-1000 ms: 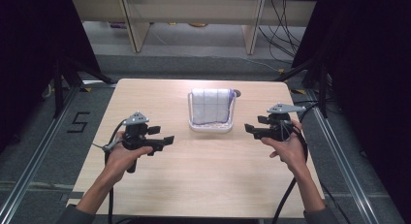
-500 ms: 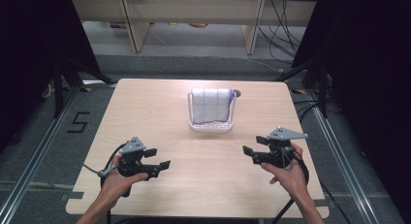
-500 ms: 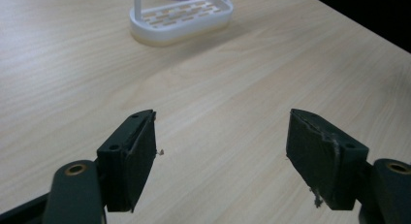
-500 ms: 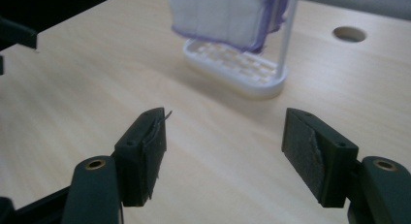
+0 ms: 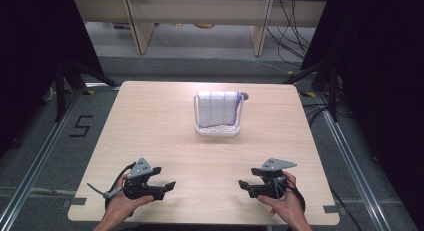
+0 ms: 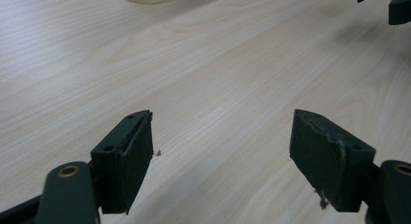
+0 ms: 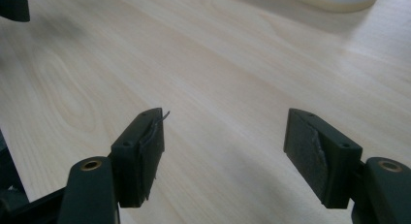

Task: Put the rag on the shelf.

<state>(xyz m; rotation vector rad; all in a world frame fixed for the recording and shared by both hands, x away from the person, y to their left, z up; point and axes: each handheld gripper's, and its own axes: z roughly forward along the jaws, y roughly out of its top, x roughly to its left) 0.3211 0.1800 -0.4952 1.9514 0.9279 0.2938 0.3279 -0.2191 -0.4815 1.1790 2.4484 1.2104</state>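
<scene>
White folded cloth with blue grid lines [image 5: 217, 108] sitting in clear plastic tray [image 5: 218, 132] far-centre on table, well ahead of left gripper [image 5: 167, 186] and right gripper [image 5: 243, 184], both wide, empty, roughly equidistant.

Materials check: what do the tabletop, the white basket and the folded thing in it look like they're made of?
Table: pale wood or wood-look laminate, matte, with long straight grain lines; which one, I can't tell. Basket: looks like white plastic, smooth with a slight sheen on the rim. Cloth: woven fabric, likely a towel, white with thin dark grid lines, draping softly over the top.
</scene>
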